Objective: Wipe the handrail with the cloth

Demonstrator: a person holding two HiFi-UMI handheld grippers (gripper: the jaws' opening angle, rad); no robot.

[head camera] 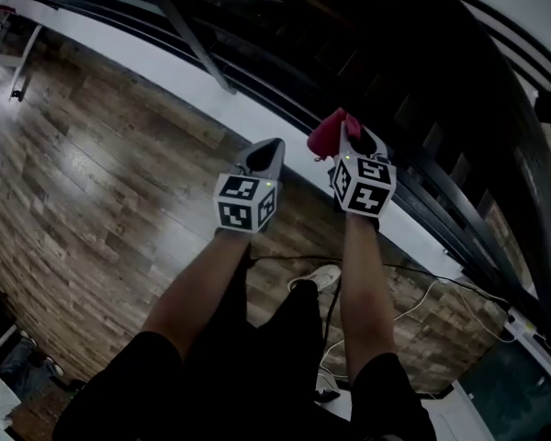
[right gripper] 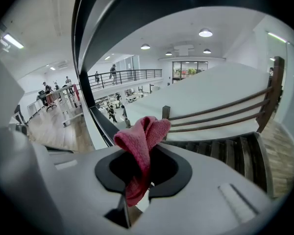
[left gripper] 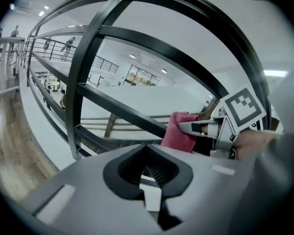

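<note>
My right gripper [head camera: 351, 132] is shut on a pink-red cloth [head camera: 328, 135], which bunches up above its jaws next to the dark railing. In the right gripper view the cloth [right gripper: 140, 148] is pinched between the jaws and stands up in a fold; the dark handrail [right gripper: 132, 18] curves overhead. My left gripper [head camera: 273, 147] is just to the left, shut with nothing in it, pointing at the railing's base. From the left gripper view I see the railing bars [left gripper: 137, 39] close ahead, and the right gripper [left gripper: 206, 128] with the cloth [left gripper: 179, 132] at the right.
A white ledge [head camera: 165, 70] runs under the railing along a wooden floor [head camera: 92, 209]. Cables [head camera: 413, 306] and a white shoe [head camera: 320, 278] lie by my legs. Beyond the railing are dark stairs [right gripper: 235, 153] and a far hall with people.
</note>
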